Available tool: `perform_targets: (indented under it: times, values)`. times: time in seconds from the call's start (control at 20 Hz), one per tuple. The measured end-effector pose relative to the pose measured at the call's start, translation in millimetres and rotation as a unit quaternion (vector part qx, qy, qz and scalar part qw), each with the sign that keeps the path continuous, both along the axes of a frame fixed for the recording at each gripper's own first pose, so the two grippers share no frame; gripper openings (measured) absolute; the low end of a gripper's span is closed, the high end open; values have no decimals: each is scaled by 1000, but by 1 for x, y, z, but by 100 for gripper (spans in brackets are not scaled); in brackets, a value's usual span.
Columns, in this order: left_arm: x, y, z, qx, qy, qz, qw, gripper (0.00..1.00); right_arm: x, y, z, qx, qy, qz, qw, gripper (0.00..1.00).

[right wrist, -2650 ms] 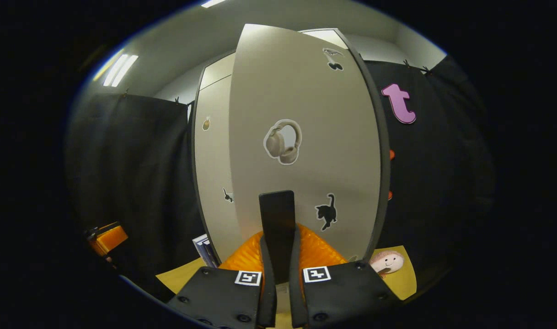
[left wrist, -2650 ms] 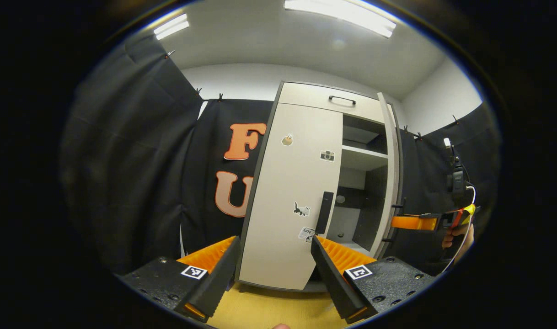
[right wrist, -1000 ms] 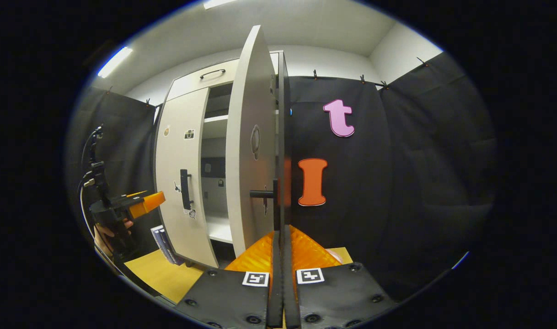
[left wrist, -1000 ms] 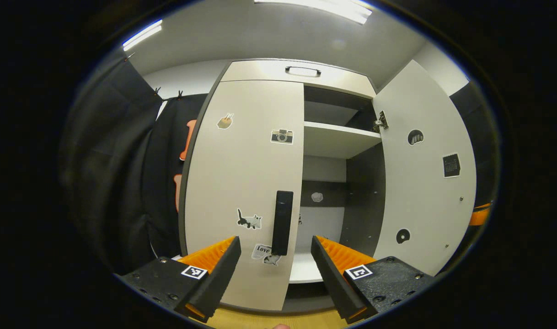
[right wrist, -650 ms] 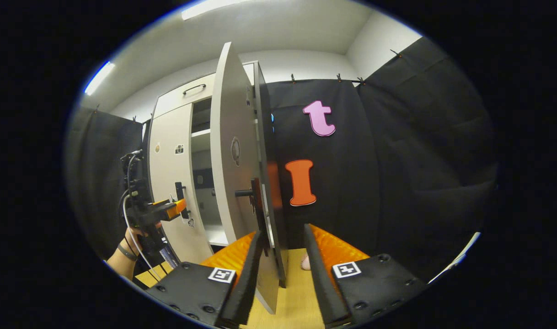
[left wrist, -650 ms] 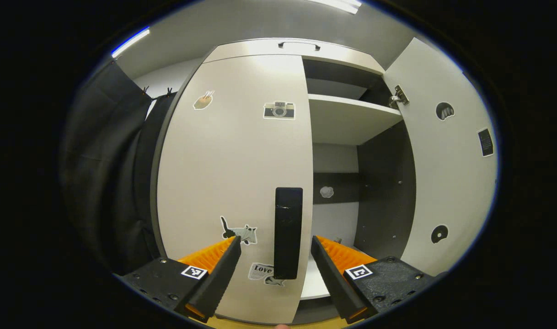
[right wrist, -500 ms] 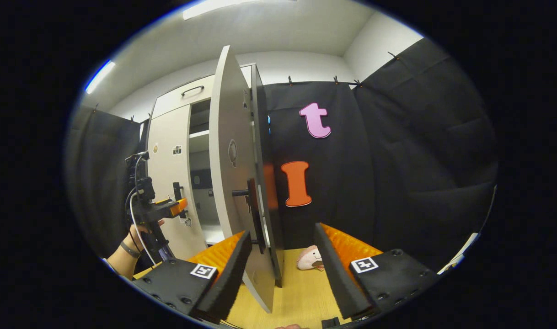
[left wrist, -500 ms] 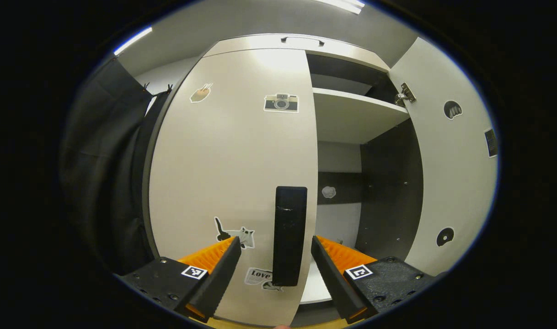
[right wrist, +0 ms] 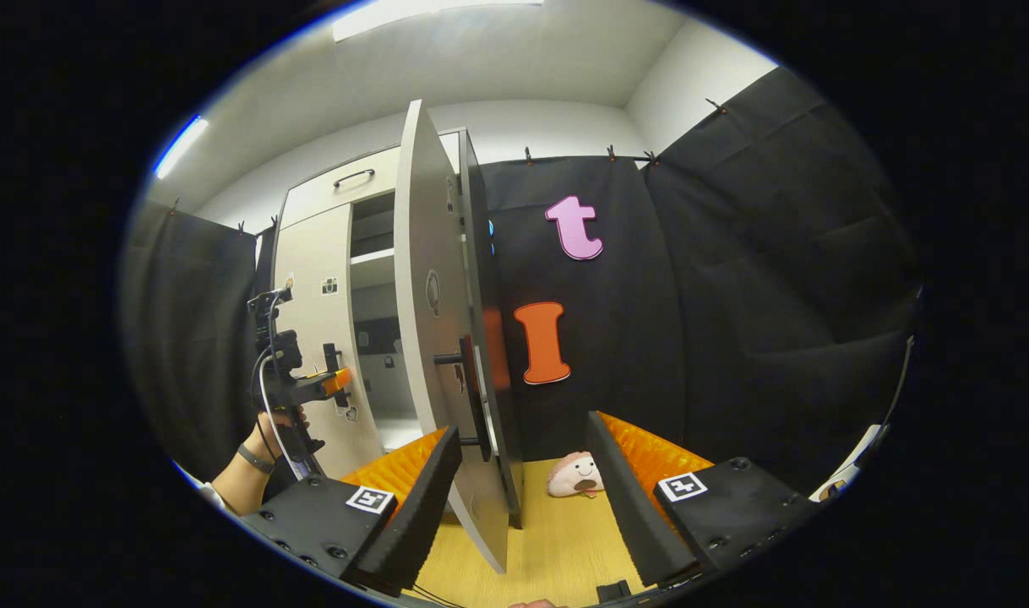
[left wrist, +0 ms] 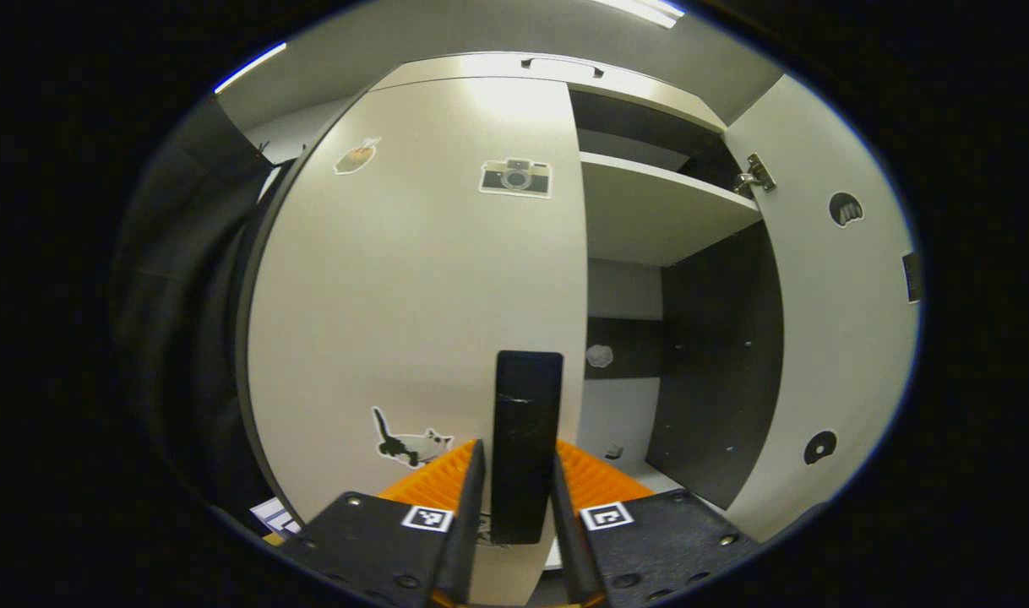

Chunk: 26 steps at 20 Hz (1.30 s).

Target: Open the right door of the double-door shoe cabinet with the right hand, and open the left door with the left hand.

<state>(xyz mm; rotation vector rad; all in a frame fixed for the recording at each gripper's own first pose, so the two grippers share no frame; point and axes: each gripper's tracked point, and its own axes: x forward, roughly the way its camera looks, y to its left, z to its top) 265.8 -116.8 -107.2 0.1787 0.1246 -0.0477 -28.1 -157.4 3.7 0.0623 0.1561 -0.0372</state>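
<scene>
In the left gripper view, the pale beige left door (left wrist: 413, 295) of the tall double-door shoe cabinet (left wrist: 557, 72) stands closed, with a camera sticker (left wrist: 515, 177) near its top and a cat sticker (left wrist: 406, 441) low down. The left gripper (left wrist: 514, 507) points straight at the door's right edge, its jaws drawn in on either side of the upright black bar handle (left wrist: 525, 443) and seemingly pressing its lower part. Right of the handle the cabinet's inside lies open: a pale shelf (left wrist: 658, 215) above, a dark side wall (left wrist: 717, 363) below it. Farthest right, the beige right door (left wrist: 835, 338) is swung wide so that its inner face shows, with a metal hinge (left wrist: 753, 176) at its upper corner. In the right gripper view, a hand (right wrist: 271, 422) with a dark wristband at the far left holds the left gripper (right wrist: 339, 382) level against the left door's black handle (right wrist: 334, 371), forearm rising from below. Further right, the right door (right wrist: 434, 338) is seen nearly edge-on, its own black handle (right wrist: 468, 397) standing off its face on a short post. The right gripper (right wrist: 523, 498) hangs low before that door's lower edge with its jaws wide apart and touching nothing. Between them, on the yellow wooden floor (right wrist: 548, 540), lies a small pink plush toy (right wrist: 575, 475) with a face, near the black cloth wall (right wrist: 734, 312).
</scene>
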Motion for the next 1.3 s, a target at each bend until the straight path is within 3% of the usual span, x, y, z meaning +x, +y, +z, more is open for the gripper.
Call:
perform_targets:
  times: [0.05,0.15,0.3,0.85,1.3]
  values:
    - [1,0,1,12,1,-4,1000,28,-2,-1,-1,0,3,-2,1000,88]
    - [2,1,0,12,6,-10,1000,23,-6,0,-4,0,7,-3,1000,88]
    - [-11,4,2,-6,30,-13,999,23,-5,2,-6,0,9,-2,1000,87]
    - [-129,63,33,13,37,-46,998,22,-10,50,-14,12,8,21,1000,87]
    - [-176,145,74,29,12,-16,999,15,1,78,-20,-1,12,25,1000,87]
